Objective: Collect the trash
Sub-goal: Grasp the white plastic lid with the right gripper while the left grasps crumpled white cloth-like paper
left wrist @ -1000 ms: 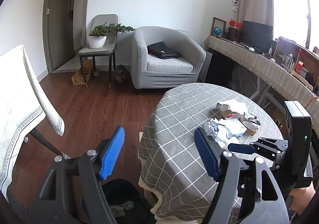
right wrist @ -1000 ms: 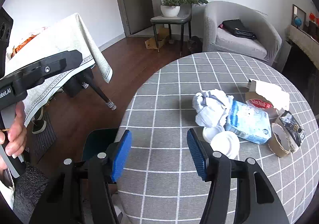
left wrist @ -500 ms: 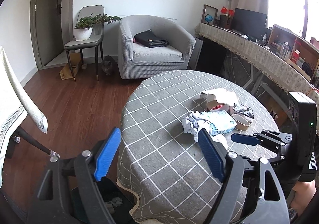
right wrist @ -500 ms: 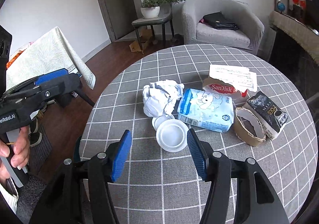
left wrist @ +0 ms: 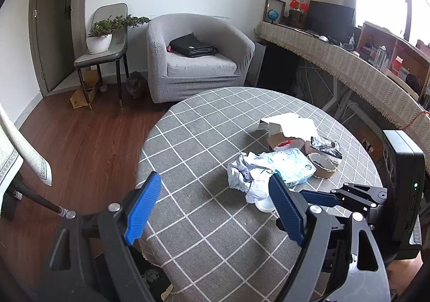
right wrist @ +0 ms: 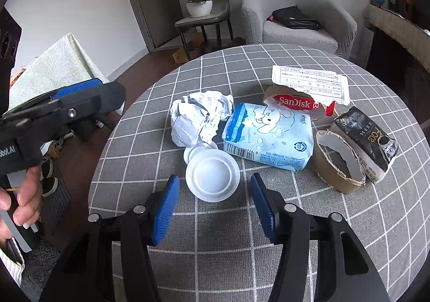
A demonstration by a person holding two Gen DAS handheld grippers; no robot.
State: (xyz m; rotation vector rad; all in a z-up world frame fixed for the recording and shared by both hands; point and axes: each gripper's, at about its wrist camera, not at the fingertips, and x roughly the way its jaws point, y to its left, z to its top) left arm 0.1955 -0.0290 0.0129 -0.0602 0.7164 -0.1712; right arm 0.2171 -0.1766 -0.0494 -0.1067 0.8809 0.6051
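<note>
The left gripper [left wrist: 212, 210] gaped at lower centre above the checked table [left wrist: 204, 146]; right of centre lay crumpled paper [left wrist: 247, 175] touching a blue packet [left wrist: 291, 163]; the right gripper [left wrist: 319, 198] entered at right.

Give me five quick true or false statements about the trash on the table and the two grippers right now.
1. The right gripper is open, with the white lid just ahead of its fingers. True.
2. The left gripper holds the crumpled paper. False: it is open and empty.
3. The blue packet lies between the crumpled paper and the cardboard ring. True.
4. The SanDisk box is on the floor. False: it is on the table.
5. The lid is in the armchair. False: it rests on the table.
</note>
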